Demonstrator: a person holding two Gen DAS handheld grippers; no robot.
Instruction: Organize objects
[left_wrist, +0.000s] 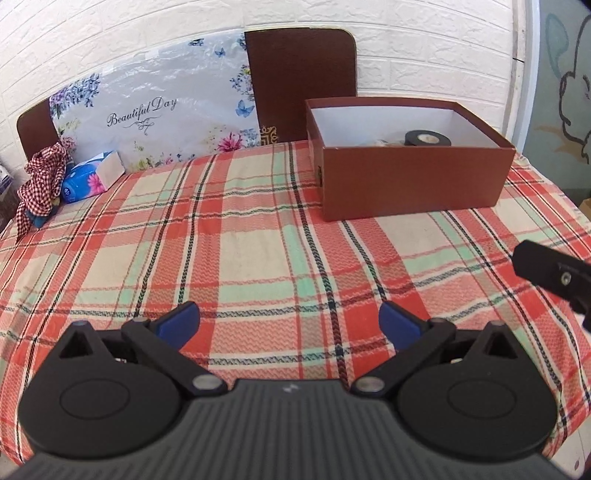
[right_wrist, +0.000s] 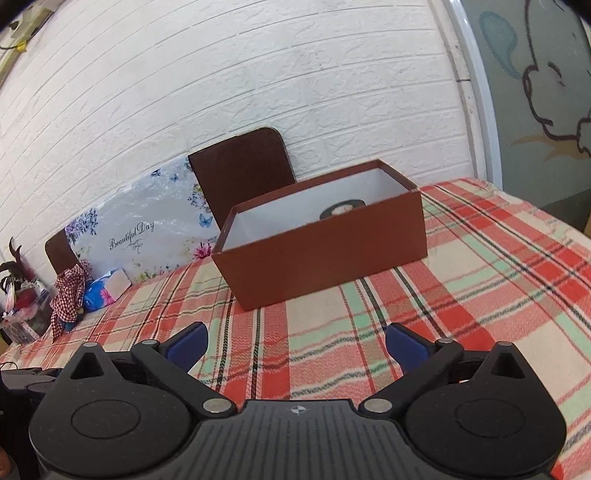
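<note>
holding two claws spread: left claw (left_wrist: 289, 320), right claw (right_wrist: 295, 341), one box (left_wrist: 413, 179), perhaps one tape roll (left_wrist: 426, 138).

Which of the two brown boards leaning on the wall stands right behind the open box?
The taller brown board, right of the flowered "Beautiful Day" panel, rises just behind the box. The other board only peeks out at the panel's far left.
</note>
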